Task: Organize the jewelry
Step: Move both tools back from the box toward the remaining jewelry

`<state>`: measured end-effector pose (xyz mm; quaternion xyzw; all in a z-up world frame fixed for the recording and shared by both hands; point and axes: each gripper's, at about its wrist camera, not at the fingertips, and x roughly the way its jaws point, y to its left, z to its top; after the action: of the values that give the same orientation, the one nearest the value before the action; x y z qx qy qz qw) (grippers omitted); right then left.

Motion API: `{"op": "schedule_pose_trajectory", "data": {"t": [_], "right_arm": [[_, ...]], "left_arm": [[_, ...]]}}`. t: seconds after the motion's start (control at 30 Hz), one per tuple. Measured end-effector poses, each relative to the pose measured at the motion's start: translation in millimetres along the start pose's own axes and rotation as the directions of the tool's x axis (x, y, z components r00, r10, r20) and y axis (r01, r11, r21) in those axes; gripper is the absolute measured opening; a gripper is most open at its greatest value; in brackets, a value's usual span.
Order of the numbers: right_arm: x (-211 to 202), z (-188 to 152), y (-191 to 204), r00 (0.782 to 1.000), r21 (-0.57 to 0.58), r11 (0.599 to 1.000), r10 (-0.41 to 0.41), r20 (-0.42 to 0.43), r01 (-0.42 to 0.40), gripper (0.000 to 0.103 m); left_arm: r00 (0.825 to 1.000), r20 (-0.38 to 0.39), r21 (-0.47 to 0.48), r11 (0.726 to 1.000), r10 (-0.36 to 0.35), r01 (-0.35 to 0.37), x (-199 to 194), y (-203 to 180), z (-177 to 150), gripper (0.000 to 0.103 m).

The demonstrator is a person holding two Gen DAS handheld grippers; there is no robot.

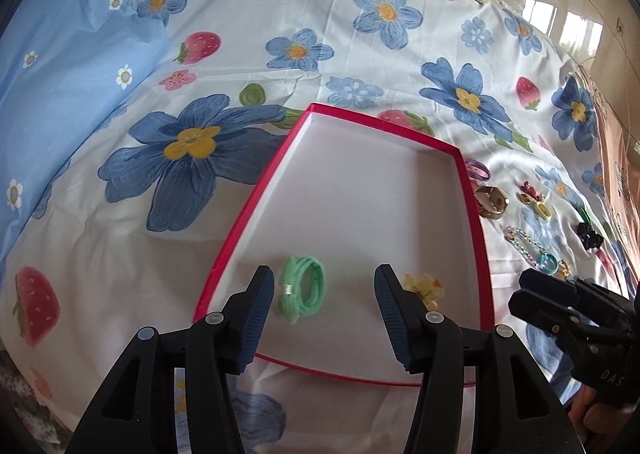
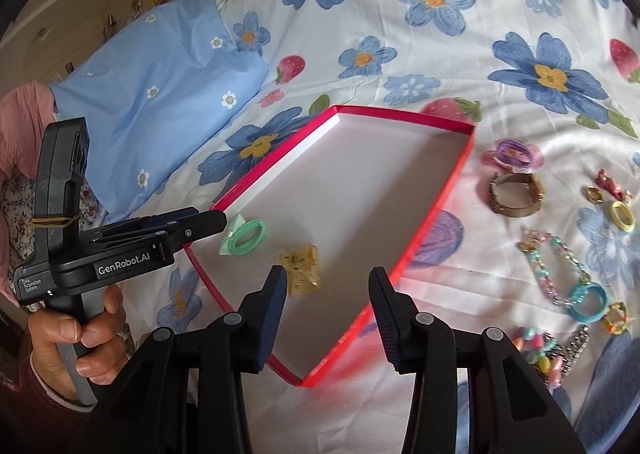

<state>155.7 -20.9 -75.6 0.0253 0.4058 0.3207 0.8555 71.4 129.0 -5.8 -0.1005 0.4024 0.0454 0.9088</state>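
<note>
A shallow red-rimmed box point(image 1: 248, 210) with a white floor lies on the flowered bedsheet; it also shows in the right wrist view point(image 2: 436, 214). Inside it lie a green hair tie point(image 1: 304, 290) point(image 2: 245, 236) and a yellow hair clip point(image 1: 426, 286) point(image 2: 300, 264). My left gripper point(image 1: 322, 314) is open and empty, hovering over the box's near end above the green tie. My right gripper point(image 2: 328, 312) is open and empty over the box's near right corner. Loose jewelry lies right of the box: a gold bracelet point(image 2: 516, 194), a purple hair tie point(image 2: 512, 154), a bead chain point(image 2: 556, 262).
A blue pillow point(image 1: 68, 66) point(image 2: 160, 94) lies left of the box. More rings and clips point(image 2: 620, 214) and a bead bracelet point(image 2: 536, 346) lie at the right. The left gripper body point(image 2: 120, 246) shows in the right wrist view, the right one point(image 1: 568, 314) in the left.
</note>
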Motion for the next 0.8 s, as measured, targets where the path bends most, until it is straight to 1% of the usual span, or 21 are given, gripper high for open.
{"op": "schedule_pose_trajectory", "data": {"t": [0.43, 0.8], "right_arm": [[-45.7, -7.2, -57.3, 0.993, 0.106, 0.99, -0.1, 0.057, 0.094, 0.044], [-73.7, -16.2, -105.8, 0.98, 0.194, 0.966, -0.186, 0.07, 0.169, 0.044]], "left_arm": [[0.998, -0.012, 0.081, 0.994, -0.069, 0.07, 2.4, -40.4, 6.9, 0.053], [0.993, -0.026, 0.138, 0.983, -0.114, 0.117, 16.5, -77.0, 20.1, 0.053]]}}
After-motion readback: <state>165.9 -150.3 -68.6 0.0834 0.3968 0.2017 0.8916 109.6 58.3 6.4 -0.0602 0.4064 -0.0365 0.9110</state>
